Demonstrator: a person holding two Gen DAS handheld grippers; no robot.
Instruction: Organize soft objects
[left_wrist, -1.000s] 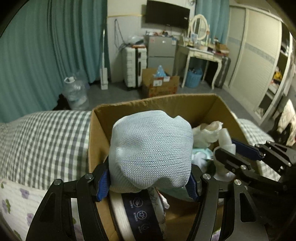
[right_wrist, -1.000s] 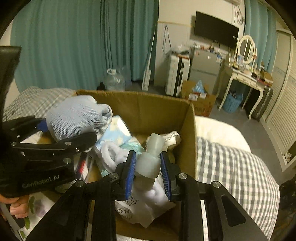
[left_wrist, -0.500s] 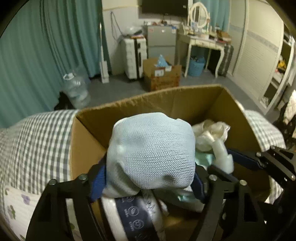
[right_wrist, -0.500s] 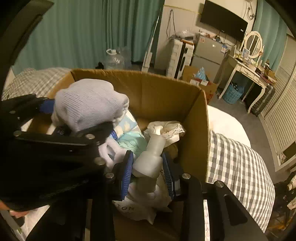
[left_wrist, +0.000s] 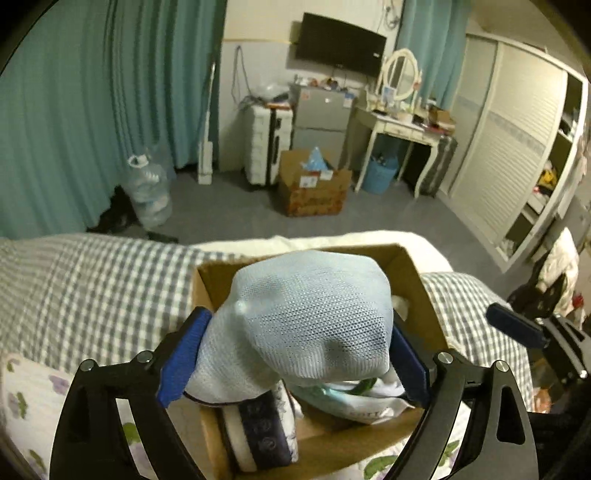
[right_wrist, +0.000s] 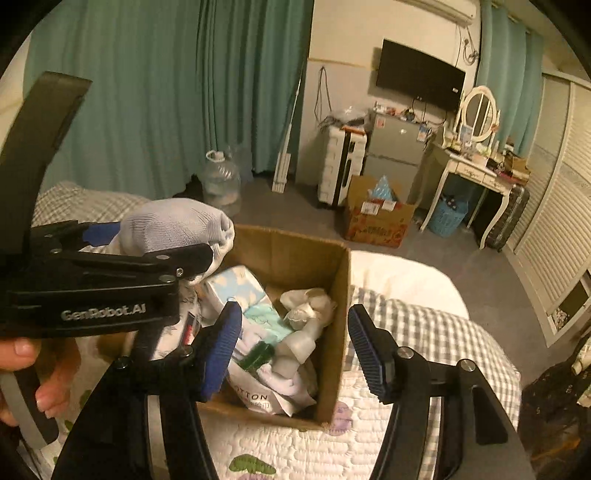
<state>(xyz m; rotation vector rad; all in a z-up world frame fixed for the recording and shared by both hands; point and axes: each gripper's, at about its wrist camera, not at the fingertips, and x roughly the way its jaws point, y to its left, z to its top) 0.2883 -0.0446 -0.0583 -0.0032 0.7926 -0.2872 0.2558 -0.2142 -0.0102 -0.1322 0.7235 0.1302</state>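
My left gripper (left_wrist: 295, 347) is shut on a pale blue mesh fabric bundle (left_wrist: 306, 317) and holds it above the left side of an open cardboard box (left_wrist: 417, 280) on the bed. The bundle also shows in the right wrist view (right_wrist: 173, 225). My right gripper (right_wrist: 295, 347) is open and empty above the box (right_wrist: 340, 295). A white plastic bottle (right_wrist: 299, 345) lies inside the box among soft packs, a blue-and-white pack (right_wrist: 236, 288) and a white "cotton" bag (right_wrist: 258, 391).
The box sits on a bed with a grey checked cover (left_wrist: 92, 288) and a floral quilt (right_wrist: 295, 443). Beyond the bed are a water jug (left_wrist: 147, 188), a suitcase (left_wrist: 266, 144), a floor box (left_wrist: 314, 184) and a dressing table (left_wrist: 402, 125).
My right gripper has let go of the white bottle, opened and pulled back above the box. Both grippers have risen, the left one still carrying the bundle.
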